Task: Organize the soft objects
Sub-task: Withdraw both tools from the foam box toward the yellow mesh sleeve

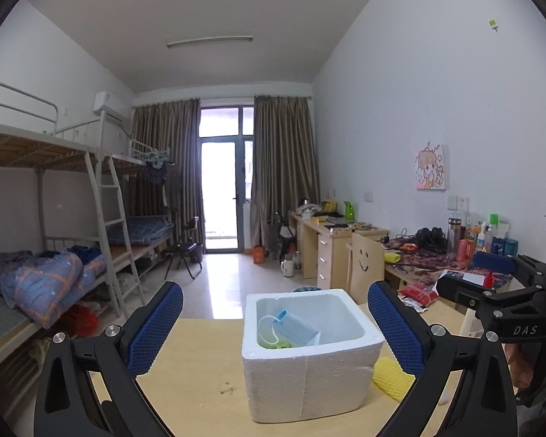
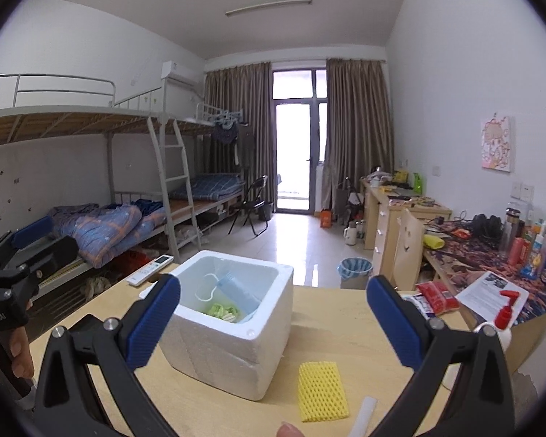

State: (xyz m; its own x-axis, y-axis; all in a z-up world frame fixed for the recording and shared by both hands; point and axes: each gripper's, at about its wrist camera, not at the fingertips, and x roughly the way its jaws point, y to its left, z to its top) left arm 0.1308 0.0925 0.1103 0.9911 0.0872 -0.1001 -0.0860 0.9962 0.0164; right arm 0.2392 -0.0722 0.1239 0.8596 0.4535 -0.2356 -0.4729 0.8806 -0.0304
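A white foam box (image 1: 309, 371) stands on the wooden table (image 1: 200, 382); it also shows in the right wrist view (image 2: 229, 357). Inside lie a blue face mask (image 1: 296, 329) and something green (image 2: 222, 309). A yellow foam net sleeve (image 2: 322, 391) lies flat on the table right of the box, partly seen in the left wrist view (image 1: 391, 378). A white strip (image 2: 362, 418) lies beside it. My left gripper (image 1: 275, 331) is open and empty, with the box between its fingers. My right gripper (image 2: 273, 324) is open and empty above the box and sleeve.
A white remote (image 2: 150, 269) lies at the table's far left edge. Red packets (image 2: 436, 296), a paper and a red-capped pump bottle (image 2: 504, 315) sit at the right. Bunk beds (image 2: 127, 200) stand left, cluttered desks (image 2: 491, 247) right, a bin (image 2: 353, 269) on the floor.
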